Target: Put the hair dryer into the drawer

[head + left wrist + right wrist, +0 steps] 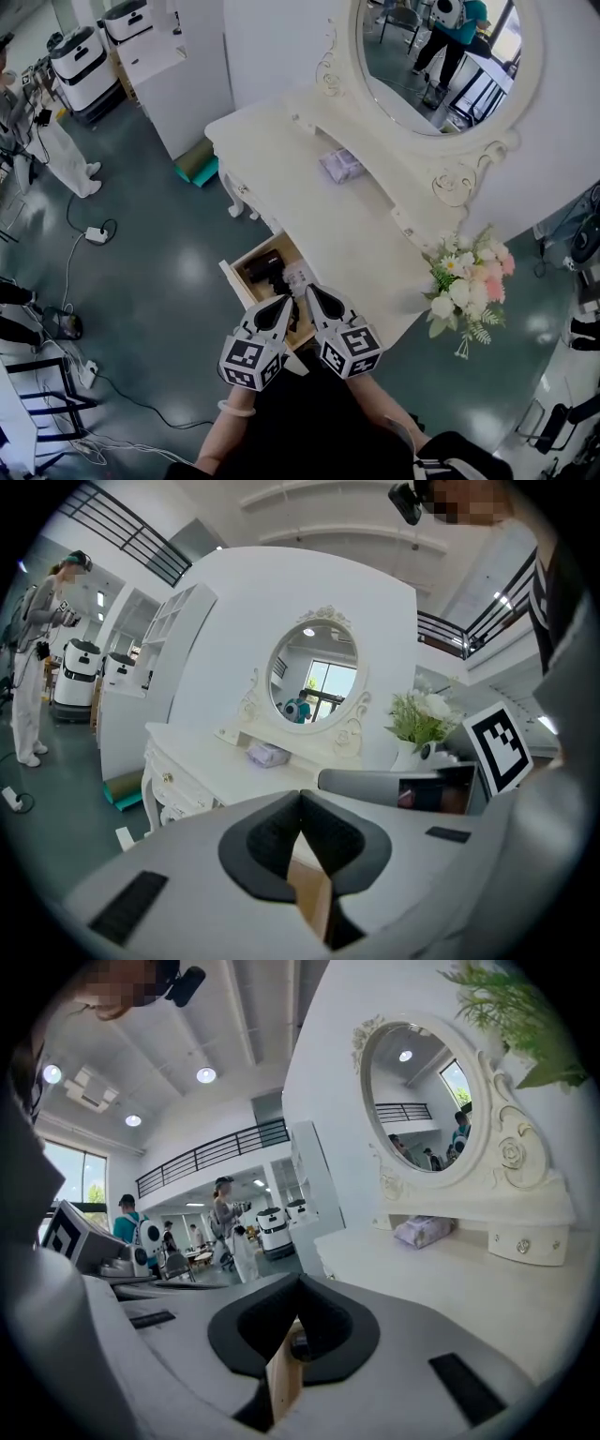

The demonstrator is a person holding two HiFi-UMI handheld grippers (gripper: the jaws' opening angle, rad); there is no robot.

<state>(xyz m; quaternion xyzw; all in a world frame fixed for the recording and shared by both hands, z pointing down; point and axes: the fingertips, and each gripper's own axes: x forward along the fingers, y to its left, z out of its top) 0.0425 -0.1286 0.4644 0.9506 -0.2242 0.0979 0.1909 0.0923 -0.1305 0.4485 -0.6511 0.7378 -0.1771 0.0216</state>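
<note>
Black hair dryer (265, 267) lies inside the open wooden drawer (246, 255), towards its back left corner, under the front edge of the white dressing table (309, 202). Only the head view shows this; neither gripper view shows the dryer.

Head view: my left gripper (283, 302) and right gripper (313, 291) hang side by side over the drawer's near right part, tips close together but apart, both clear of the dryer.

Left gripper view: my left gripper (300, 795) has its dark pads (272, 841) pressed tip to tip, with nothing between them. A strip of pale wood shows through the gap below the tips. The right gripper's marker cube sits at the right of this view.

Right gripper view: my right gripper (300, 1279) is likewise fully closed and holds nothing. A wooden board edge and a small dark round thing show under the tips; I cannot tell what the round thing is.

Both gripper views look level across the table top to the oval mirror (427, 1101) and a pale lilac packet (424, 1230) in the recess beneath it. Flowers (469, 281) stand at the table's right end. A person (56, 141) in white stands on the floor, far left.
</note>
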